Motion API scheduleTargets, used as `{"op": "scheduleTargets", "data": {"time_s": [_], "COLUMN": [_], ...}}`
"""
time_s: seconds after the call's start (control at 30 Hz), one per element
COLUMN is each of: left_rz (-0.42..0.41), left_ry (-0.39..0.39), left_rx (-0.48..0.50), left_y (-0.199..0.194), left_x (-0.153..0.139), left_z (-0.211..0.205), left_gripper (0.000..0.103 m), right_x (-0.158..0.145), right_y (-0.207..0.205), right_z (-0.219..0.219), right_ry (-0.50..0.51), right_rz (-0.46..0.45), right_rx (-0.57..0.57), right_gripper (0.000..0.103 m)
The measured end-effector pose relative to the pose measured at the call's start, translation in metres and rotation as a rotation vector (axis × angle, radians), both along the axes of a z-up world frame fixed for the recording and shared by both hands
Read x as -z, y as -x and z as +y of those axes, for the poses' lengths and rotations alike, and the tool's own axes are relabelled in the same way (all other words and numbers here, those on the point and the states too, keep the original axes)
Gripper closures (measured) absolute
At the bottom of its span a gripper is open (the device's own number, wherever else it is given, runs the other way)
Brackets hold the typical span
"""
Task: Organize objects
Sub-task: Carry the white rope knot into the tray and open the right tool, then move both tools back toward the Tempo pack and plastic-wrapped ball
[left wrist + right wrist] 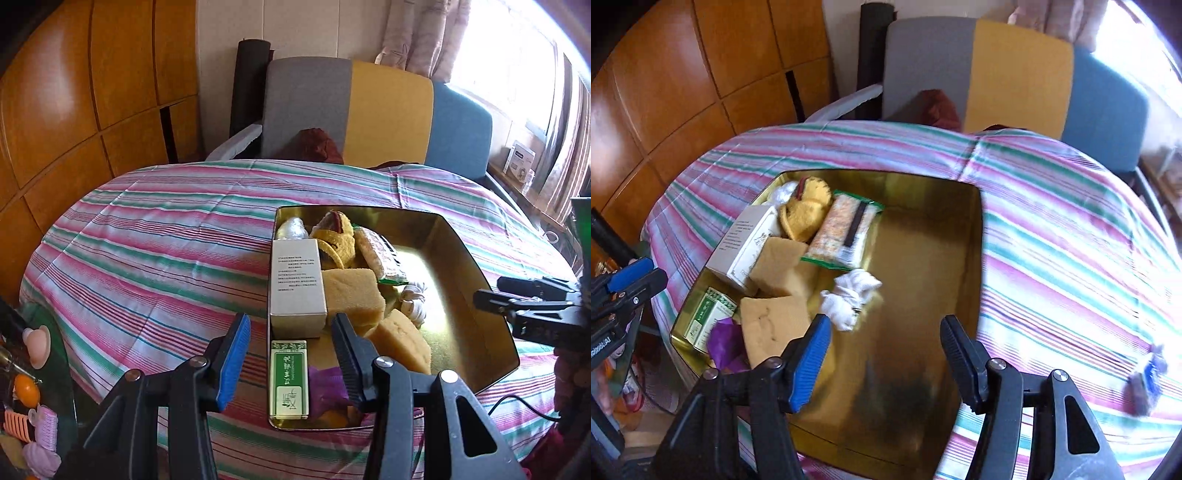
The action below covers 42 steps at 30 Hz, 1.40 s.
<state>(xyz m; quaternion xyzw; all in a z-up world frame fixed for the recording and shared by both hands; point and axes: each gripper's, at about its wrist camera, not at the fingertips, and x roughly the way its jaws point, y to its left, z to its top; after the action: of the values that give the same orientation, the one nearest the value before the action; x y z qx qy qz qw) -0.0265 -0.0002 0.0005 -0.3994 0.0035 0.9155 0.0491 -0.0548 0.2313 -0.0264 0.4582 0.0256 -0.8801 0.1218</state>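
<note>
While both grippers were held apart and empty, a gold tin of sorted items lay beneath them.

The right gripper was seen with its jaws spread and nothing between them, raised over the bare right half of the tin; a crumpled white cloth lay loose just beyond its blue finger. The left gripper was likewise parted and gripping nothing, poised above the tin's near left corner, where a green box lay beside a purple scrap. Farther in, a white carton, two sponges, a yellow plush item and a snack packet were crowded to the left. A small blue object, blurred, remained on the striped cloth to the right; judged the next piece, it would best be approached squarely, lifted clear of the rim, and set in the vacant half.
</note>
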Motion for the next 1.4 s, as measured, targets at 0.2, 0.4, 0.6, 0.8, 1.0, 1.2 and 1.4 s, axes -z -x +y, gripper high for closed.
{"op": "scheduleTargets", "data": {"time_s": [0.2,0.4,0.6,0.8,1.0,1.2,1.4], "left_rz": [0.001,-0.004,-0.005,-0.003,0.002,0.005,0.006], "left_ry": [0.010,0.024,0.030,0.044,0.073,0.105,0.118], "left_rx": [0.028,0.061,0.098,0.143,0.181,0.229,0.294], "left_y": [-0.001,-0.003,-0.003,-0.002,0.002,0.009,0.018], "left_x": [-0.001,-0.001,-0.003,-0.005,-0.010,-0.012,-0.014], "left_z": [0.013,0.026,0.040,0.060,0.083,0.110,0.147], "left_gripper": [0.057,0.057,0.057,0.057,0.057,0.057,0.057], "right_x": [-0.010,-0.013,-0.015,-0.023,-0.026,-0.008,-0.002], "right_y": [-0.014,-0.023,-0.027,-0.028,-0.028,-0.043,-0.053], "right_z": [0.033,0.075,0.122,0.180,0.253,0.326,0.351], "right_ry": [-0.006,-0.004,-0.006,-0.001,-0.026,0.018,0.098], "right_rz": [0.034,0.042,0.043,0.058,0.100,0.136,0.101], "right_rx": [0.064,0.145,0.254,0.385,0.567,0.827,0.933], "right_gripper": [0.038,0.034,0.032,0.032,0.031,0.031,0.031]}}
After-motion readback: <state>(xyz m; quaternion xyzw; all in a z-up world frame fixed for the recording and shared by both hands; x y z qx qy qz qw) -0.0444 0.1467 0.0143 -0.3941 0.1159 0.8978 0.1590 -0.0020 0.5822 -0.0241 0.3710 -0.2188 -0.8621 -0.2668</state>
